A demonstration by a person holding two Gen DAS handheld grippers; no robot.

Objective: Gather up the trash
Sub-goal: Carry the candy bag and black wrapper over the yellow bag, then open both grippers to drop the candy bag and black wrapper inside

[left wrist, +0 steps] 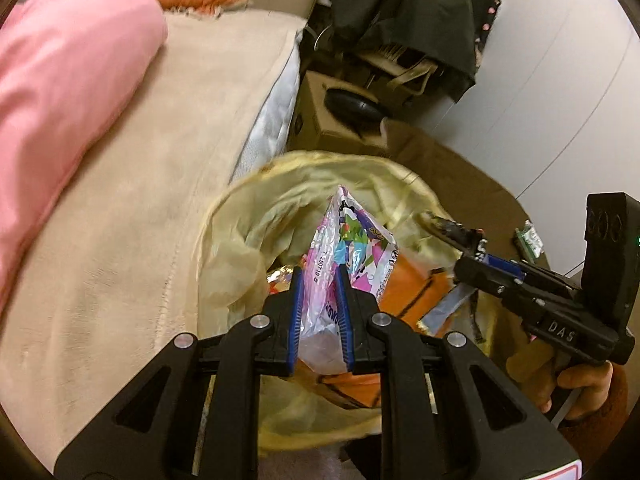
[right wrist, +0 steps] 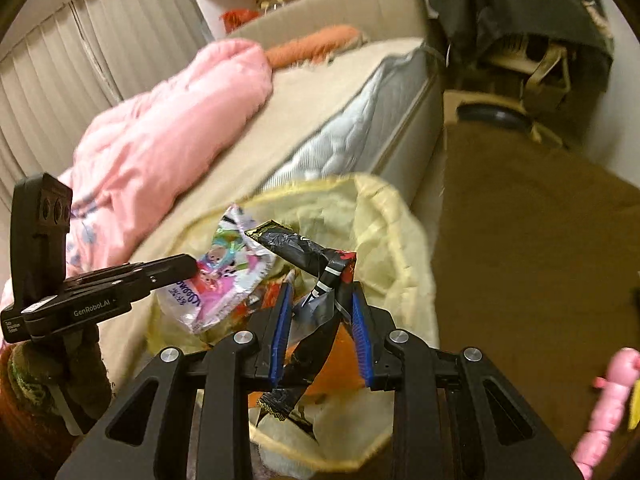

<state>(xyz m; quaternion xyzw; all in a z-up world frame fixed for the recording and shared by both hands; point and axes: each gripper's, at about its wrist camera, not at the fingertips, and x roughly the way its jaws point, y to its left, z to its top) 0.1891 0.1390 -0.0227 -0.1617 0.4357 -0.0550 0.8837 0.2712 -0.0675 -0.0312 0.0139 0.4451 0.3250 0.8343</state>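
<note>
A round bin lined with a yellowish bag stands beside the bed, with orange and foil trash inside. My left gripper is shut on a colourful pink cartoon wrapper held over the bin's mouth. The same wrapper shows in the right wrist view, pinched by the left gripper. My right gripper is shut on a crumpled black wrapper, also over the bin. From the left wrist view the right gripper comes in from the right with the black wrapper at its tip.
A bed with a beige cover and a pink duvet lies left of the bin. Brown floor stretches to the right. A cardboard box, dark clothes and a white wall stand behind. A pink toy lies at the right edge.
</note>
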